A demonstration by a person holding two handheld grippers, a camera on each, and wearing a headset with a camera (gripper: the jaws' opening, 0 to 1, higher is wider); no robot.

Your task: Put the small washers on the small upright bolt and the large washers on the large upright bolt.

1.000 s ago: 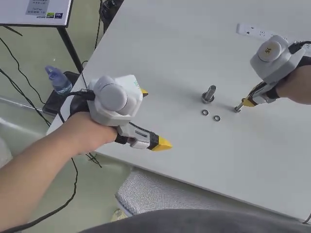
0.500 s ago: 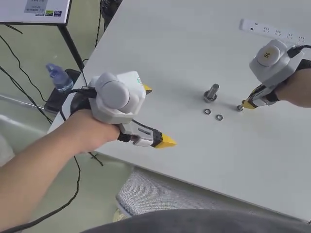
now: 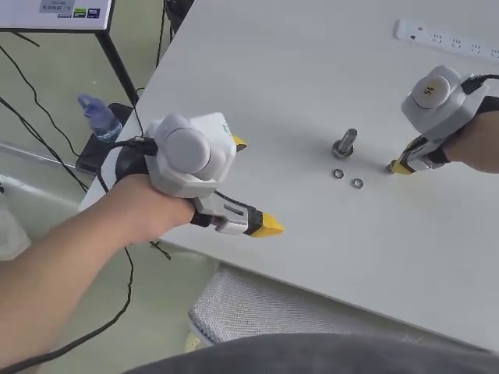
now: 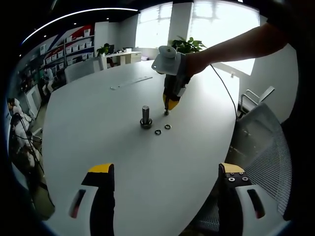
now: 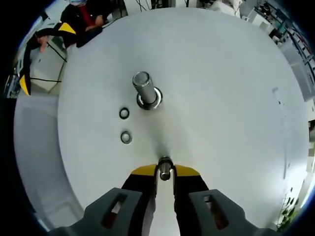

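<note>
Closest to me, below the desk edge, the grey mesh back of a chair. My left tongs hang over the near left corner of the desk, released, yellow tips spread wide, nothing between them. In the left gripper view the left tongs have their two tips far apart, with bare white desk beyond them. Further in, toward the middle of the desk, a washer lies flat, and a second washer lies just beside it on the right, the two apart from each other. Neither is on a bolt. Just behind the first one stands the large bolt, upright, with a wider ring or head at its foot; I cannot tell which. To the right of the washers, my right tongs point down at the desk, clenched on the small bolt. In the right gripper view its round end shows between the two yellow tips, pinched from both sides. In the left gripper view the small bolt is upright under those tips, its lower end at the desk surface, near the second washer. At the far edge of the desk lies a white power strip. Off the desk on the left, a blue-capped bottle.
</note>
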